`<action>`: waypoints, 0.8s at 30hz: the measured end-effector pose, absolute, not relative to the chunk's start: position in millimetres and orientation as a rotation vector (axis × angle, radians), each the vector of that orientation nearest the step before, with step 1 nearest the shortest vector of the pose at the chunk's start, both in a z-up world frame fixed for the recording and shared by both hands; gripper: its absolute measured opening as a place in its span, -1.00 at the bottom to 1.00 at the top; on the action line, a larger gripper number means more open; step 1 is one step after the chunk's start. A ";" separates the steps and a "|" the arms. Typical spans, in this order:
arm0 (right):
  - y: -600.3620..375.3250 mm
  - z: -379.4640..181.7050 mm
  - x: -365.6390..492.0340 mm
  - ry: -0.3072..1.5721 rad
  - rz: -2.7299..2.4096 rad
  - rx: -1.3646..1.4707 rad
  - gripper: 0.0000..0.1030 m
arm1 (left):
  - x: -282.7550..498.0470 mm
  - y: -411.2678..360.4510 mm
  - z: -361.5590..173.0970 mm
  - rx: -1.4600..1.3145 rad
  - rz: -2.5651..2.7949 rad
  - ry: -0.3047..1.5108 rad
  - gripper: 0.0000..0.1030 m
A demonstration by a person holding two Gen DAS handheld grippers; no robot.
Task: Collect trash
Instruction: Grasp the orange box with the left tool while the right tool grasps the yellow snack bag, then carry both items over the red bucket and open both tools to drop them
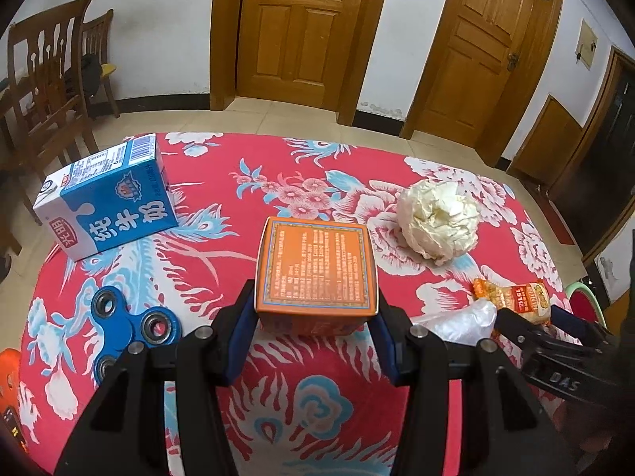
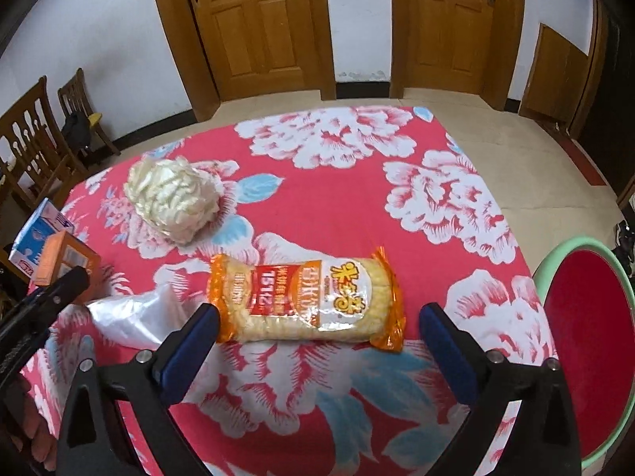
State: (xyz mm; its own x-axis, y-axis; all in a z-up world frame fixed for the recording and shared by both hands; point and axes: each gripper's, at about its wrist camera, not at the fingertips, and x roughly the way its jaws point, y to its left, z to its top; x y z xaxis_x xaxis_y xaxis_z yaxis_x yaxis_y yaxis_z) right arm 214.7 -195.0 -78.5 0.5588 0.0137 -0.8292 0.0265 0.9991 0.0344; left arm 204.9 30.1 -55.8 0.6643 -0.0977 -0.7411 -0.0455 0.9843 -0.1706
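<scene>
Left claw [image 1: 315, 341] pinches one orange box [image 1: 315, 265]; right claw [image 2: 319, 331] spread around one snack packet [image 2: 305, 297]

L tongs [image 1: 313, 341] clamped on load, angled down; R tongs [image 2: 319, 337] spread wide, empty, angled down.
</scene>
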 end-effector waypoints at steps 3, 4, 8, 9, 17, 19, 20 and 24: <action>-192.0 -76.9 213.4 0.958 -0.014 0.022 0.68 | 204.7 29.6 -56.2 -0.181 -0.032 0.847 0.03; -191.1 -76.1 212.6 0.955 -0.008 0.020 0.61 | 204.7 29.4 -56.5 -0.181 -0.032 0.848 0.03; -192.9 -74.8 211.4 0.952 0.003 0.029 0.53 | 204.5 28.3 -56.8 -0.178 -0.035 0.849 0.03; -193.5 -74.7 211.2 0.954 0.005 0.035 0.53 | 204.3 28.0 -56.7 -0.177 -0.036 0.848 0.03; -204.8 -61.6 195.7 0.939 0.030 0.115 0.52 | 203.7 27.0 -56.4 -0.178 -0.039 0.846 0.03; -208.9 -54.1 187.8 0.922 0.033 0.130 0.52 | 203.7 26.7 -56.3 -0.178 -0.040 0.846 0.03; -211.2 -50.7 183.8 0.914 0.033 0.137 0.52 | 203.3 26.5 -56.1 -0.178 -0.041 0.846 0.03; -220.9 -40.0 166.9 0.889 0.026 0.167 0.52 | 201.9 25.0 -53.9 -0.177 -0.047 0.841 0.03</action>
State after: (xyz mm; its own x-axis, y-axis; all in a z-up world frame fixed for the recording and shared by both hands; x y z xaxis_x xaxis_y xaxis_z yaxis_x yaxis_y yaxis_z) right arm 166.9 -220.9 -40.0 0.6309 0.0921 -0.7704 0.0465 0.9867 0.1560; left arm 201.9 25.0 -53.9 0.6670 -0.1117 -0.7367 -0.0282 0.9842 -0.1748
